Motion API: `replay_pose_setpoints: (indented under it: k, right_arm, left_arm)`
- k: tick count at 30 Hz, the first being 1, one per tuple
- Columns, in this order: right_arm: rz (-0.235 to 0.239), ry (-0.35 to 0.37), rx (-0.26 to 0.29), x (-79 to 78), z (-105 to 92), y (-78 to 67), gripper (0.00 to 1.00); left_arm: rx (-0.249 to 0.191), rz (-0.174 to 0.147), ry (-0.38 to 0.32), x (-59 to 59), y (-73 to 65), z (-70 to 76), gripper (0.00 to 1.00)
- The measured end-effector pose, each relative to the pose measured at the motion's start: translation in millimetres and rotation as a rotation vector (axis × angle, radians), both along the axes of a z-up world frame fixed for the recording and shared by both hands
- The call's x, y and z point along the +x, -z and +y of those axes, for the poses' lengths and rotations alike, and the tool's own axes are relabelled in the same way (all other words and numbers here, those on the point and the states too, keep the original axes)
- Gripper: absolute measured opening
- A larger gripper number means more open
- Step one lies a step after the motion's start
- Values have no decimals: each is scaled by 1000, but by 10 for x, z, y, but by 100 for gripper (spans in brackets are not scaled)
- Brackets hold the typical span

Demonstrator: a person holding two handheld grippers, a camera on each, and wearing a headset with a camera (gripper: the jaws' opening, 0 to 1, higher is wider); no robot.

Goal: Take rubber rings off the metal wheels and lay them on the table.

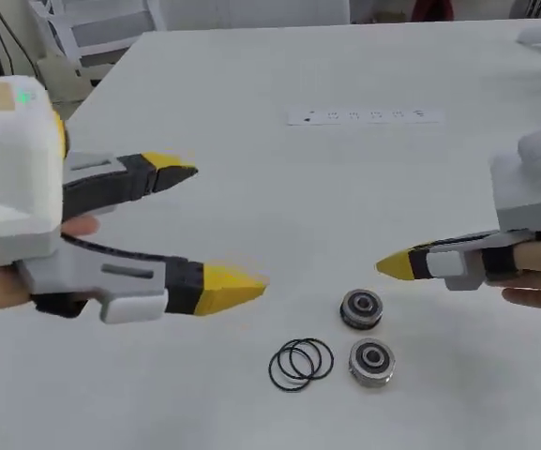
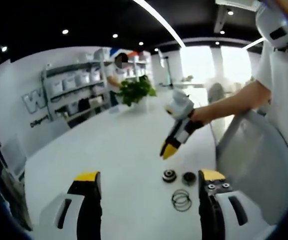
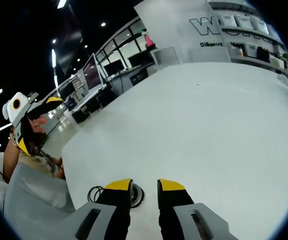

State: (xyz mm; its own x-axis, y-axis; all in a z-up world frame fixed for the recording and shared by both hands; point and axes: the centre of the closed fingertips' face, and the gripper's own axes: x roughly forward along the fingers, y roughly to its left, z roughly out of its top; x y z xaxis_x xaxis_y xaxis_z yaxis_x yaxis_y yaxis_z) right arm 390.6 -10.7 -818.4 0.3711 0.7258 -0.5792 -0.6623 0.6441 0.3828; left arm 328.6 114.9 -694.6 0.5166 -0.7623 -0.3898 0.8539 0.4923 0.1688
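Lying flat on the white table (image 1: pixel 251 197), the rubber rings (image 1: pixel 300 362) sit near your side of it, just left of the nearer wheel (image 1: pixel 372 362) and apart from it. The farther wheel (image 1: pixel 361 308) is just beyond that one. Bare table lies open all round the group. The table's far edge is well off, past a printed strip (image 1: pixel 364 116).

Rings: thin black loops, overlapping in one bunch; three, as far as can be counted. Wheels: flat on their faces, metal hub, dark band at the rim.

Your left gripper (image 1: pixel 223 227) hangs above the table left of the rings, jaws spread wide, nothing between them. In its own view the rings (image 2: pixel 181 200) show just inside one jaw. Your right gripper (image 1: pixel 392 265) hangs just beyond the farther wheel. Its own view shows the jaws a narrow gap apart, holding nothing, with a wheel (image 3: pixel 136 194) in the slit.
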Motion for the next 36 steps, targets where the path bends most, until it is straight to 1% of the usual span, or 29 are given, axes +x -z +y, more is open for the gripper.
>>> replay_pose_setpoints:
  k: [1, 3, 5, 6, 7, 9, 11, 12, 13, 15, 16, 17, 19, 20, 21, 22, 23, 24, 25, 26, 27, 28, 29, 30, 31, 32, 33, 34, 36]
  right_arm:
    - [0, 3, -2, 5, -15, 3, 17]
    - [-1, 7, -8, 14, -54, 15, 17]
    - [3, 10, -8, 11, -80, 43, 17]
    - [18, 11, -9, -4, -84, 77, 17]
    - [24, 3, -16, -21, -81, 98, 17]
    - [22, -20, -44, -47, -76, 145, 17]
    - [20, -35, -57, -61, -63, 167, 17]
    - [20, -41, -60, -68, -57, 172, 17]
    - [18, -50, -65, -78, -52, 176, 17]
    - [16, -57, -70, -83, -54, 176, 17]
    - [12, -64, -74, -85, -57, 178, 17]
    - [11, -68, -76, -87, -59, 182, 17]
    - [15, -76, -79, -96, -60, 197, 17]
    - [16, -81, -83, -100, -64, 210, 17]
    - [15, -89, -94, -110, -69, 232, 17]
    - [13, -96, -101, -119, -69, 245, 17]
    - [14, -105, -107, -130, -67, 257, 17]
    - [14, -117, -114, -147, -62, 273, 17]
    - [13, -125, -119, -158, -59, 282, 17]
    - [12, -138, -129, -175, -56, 297, 17]
    - [11, -146, -133, -185, -51, 307, 17]
    - [12, -158, -139, -205, -44, 323, 16]
    - [14, -164, -138, -216, -38, 330, 16]
    - [17, -176, -136, -236, -29, 336, 16]
    - [21, -182, -134, -248, -23, 340, 16]
    - [23, -191, -133, -262, -15, 345, 16]
    - [21, -196, -134, -266, -11, 347, 16]
    - [18, -201, -136, -271, -5, 348, 16]
    - [18, -209, -131, -280, 10, 350, 17]
  left_arm:
    - [16, -19, 21, 34, -29, -48, 80]
    - [29, -35, 44, 76, -73, -136, 79]
    - [30, -46, 70, 104, -124, -247, 78]
    - [29, -54, 89, 138, -156, -311, 78]
    - [30, -60, 108, 162, -180, -384, 77]
    - [34, -75, 137, 208, -205, -503, 76]
    - [31, -82, 148, 254, -212, -590, 75]
    - [30, -80, 153, 285, -200, -654, 75]
    - [28, -79, 154, 295, -186, -686, 75]
    - [33, -82, 157, 286, -123, -752, 73]
    - [38, -85, 175, 260, -80, -795, 73]
    - [35, -81, 185, 218, -71, -773, 71]
    - [29, -59, 206, 168, 0, -833, 70]
    - [29, -55, 214, 155, 32, -857, 69]
    - [30, -42, 222, 341, 160, -957, 68]
    - [39, -29, 227, 377, 222, -987, 67]
    - [59, -15, 233, 400, 314, -1035, 66]
    - [71, -9, 239, 405, 364, -1052, 66]
    - [84, -10, 244, 415, 410, -1079, 66]
    - [96, -23, 247, 434, 445, -1096, 64]
    - [98, -34, 244, 454, 469, -1114, 63]
    - [89, -37, 238, 478, 506, -1138, 61]
    - [59, -25, 224, 485, 536, -1163, 59]
    - [49, -21, 218, 486, 548, -1168, 58]
    - [23, -14, 200, 489, 586, -1174, 57]
    - [6, -9, 186, 488, 642, -1164, 56]
    - [7, -3, 177, 489, 694, -1149, 54]
    - [16, 7, 166, 499, 776, -1130, 51]
    - [46, 20, 176, 480, 909, -1116, 46]
